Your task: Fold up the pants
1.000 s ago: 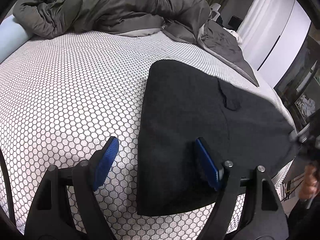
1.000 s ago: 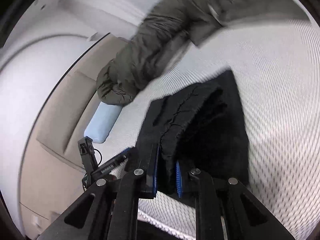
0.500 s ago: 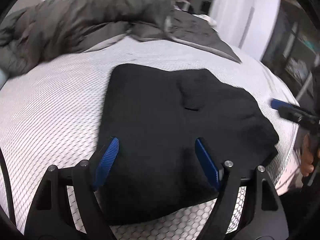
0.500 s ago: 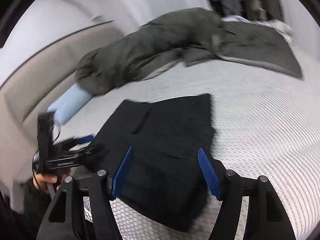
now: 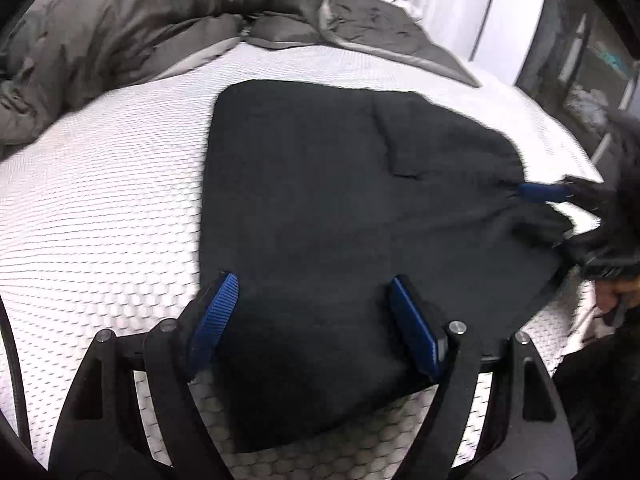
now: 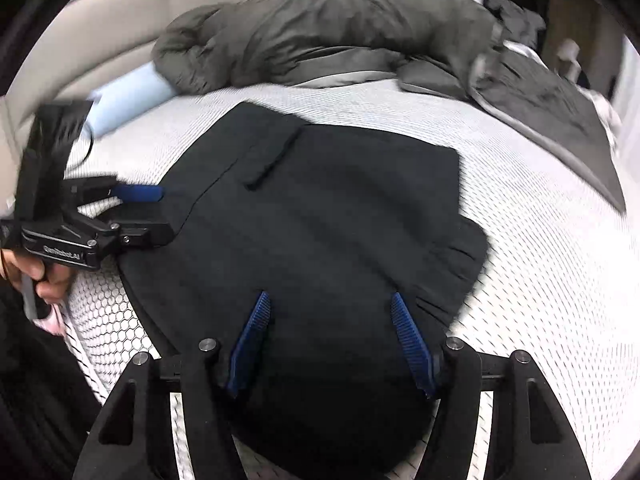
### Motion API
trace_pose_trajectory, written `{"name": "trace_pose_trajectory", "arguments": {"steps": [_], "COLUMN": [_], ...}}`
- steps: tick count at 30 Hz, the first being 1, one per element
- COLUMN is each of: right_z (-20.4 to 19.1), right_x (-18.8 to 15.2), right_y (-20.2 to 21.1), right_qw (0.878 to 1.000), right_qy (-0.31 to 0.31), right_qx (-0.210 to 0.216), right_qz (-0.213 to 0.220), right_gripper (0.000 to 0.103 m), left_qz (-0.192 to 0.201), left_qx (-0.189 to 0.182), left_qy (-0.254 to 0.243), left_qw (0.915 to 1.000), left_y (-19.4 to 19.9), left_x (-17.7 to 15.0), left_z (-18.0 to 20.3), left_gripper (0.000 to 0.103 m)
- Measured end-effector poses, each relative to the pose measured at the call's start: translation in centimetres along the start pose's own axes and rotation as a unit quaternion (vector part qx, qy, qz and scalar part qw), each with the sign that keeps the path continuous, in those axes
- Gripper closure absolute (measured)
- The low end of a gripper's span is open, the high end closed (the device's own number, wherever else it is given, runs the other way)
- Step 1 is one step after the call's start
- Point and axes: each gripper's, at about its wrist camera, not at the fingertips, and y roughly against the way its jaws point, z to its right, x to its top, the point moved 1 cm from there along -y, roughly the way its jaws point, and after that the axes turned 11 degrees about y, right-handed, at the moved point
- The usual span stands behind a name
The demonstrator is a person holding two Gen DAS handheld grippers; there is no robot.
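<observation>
Black pants (image 5: 340, 200) lie folded and flat on the white honeycomb mattress (image 5: 100, 208). My left gripper (image 5: 313, 280) hangs open over their near part, and its blue pads press on nothing. In the right wrist view it shows at the left (image 6: 160, 210), at the pants' side edge. My right gripper (image 6: 330, 296) stands over the gathered waistband end of the pants (image 6: 340, 220) with its jaws closing. Cloth lies under and between the pads, which do not pinch it. In the left wrist view the right gripper (image 5: 556, 216) is at the pants' right edge.
A grey duvet (image 6: 340, 36) is piled along the far side of the bed, and a pale blue pillow (image 6: 128, 100) lies beside it. A hand (image 6: 44, 276) holds the left gripper's handle. White curtains (image 5: 452, 8) and shelving (image 5: 592, 64) stand past the bed's right side.
The right gripper was shut on a bunched fold of the pants and has let go and opened. The pants now lie flat. Both grippers have swung in over the pants.
</observation>
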Motion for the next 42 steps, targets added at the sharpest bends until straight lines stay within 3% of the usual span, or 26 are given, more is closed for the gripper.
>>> {"name": "trace_pose_trajectory", "arguments": {"steps": [2, 6, 9, 13, 15, 18, 20, 22, 24, 28, 31, 34, 37, 42], "right_z": [0.9, 1.3, 1.2, 0.2, -0.3, 0.4, 1.8, 2.6, 2.0, 2.1, 2.5, 2.8, 2.6, 3.3], "right_x": [-0.2, 1.6, 3.8, 5.9, 5.9, 5.2, 4.4, 3.6, 3.6, 4.8, 7.3, 9.2, 9.5, 8.1], "right_y": [0.7, 1.5, 0.4, -4.3, -6.7, -6.6, -5.3, -4.6, -4.4, -2.9, -3.0, -5.7, -9.7, -9.3], "right_qw": [1.000, 0.998, 0.998, 0.999, 0.998, 0.998, 0.999, 0.998, 0.999, 0.999, 0.999, 0.998, 0.997, 0.997], "right_qy": [-0.016, -0.023, -0.027, -0.008, 0.012, 0.013, -0.002, -0.014, 0.000, -0.020, -0.031, -0.054, -0.048, -0.013], "right_qx": [0.010, 0.018, 0.029, 0.046, 0.039, 0.028, 0.026, 0.044, 0.032, 0.045, 0.024, 0.026, 0.014, -0.024], "right_qz": [0.009, 0.046, 0.051, -0.005, -0.043, -0.052, -0.044, -0.034, -0.032, 0.002, 0.032, 0.012, -0.051, -0.078], "right_gripper": [0.039, 0.039, 0.039, 0.039, 0.040, 0.043, 0.049, 0.049, 0.049, 0.045, 0.040, 0.040, 0.041, 0.045], "left_qz": [0.001, 0.034, 0.019, -0.037, -0.040, -0.043, -0.044, -0.039, -0.038, -0.005, 0.011, -0.025, -0.063, -0.058], "left_qx": [-0.004, -0.054, -0.039, -0.011, -0.020, -0.026, -0.019, 0.000, 0.013, -0.027, -0.030, -0.015, -0.013, 0.000], "left_qy": [0.014, 0.024, -0.016, -0.053, -0.065, -0.055, -0.046, -0.051, -0.057, -0.036, -0.005, 0.002, 0.011, 0.043], "left_qw": [0.9999, 0.9977, 0.9989, 0.9978, 0.9969, 0.9972, 0.9978, 0.9979, 0.9976, 0.9990, 0.9995, 0.9996, 0.9979, 0.9974], "left_y": [0.7, 3.0, 1.6, -3.0, -3.2, -2.5, -2.2, -2.1, -1.7, 0.3, -0.1, -3.3, -6.1, -5.0], "left_x": [0.8, 2.3, 3.9, 4.8, 4.4, 4.4, 4.0, 3.4, 3.3, 5.1, 7.6, 9.1, 9.2, 9.3], "left_z": [-0.6, 0.2, 2.2, 3.1, 2.6, 1.2, 0.2, 0.5, 1.3, 1.6, 1.5, 1.3, 0.7, -2.8], "left_gripper": [0.027, 0.027, 0.027, 0.026, 0.026, 0.026, 0.023, 0.020, 0.021, 0.023, 0.023, 0.025, 0.025, 0.022]}}
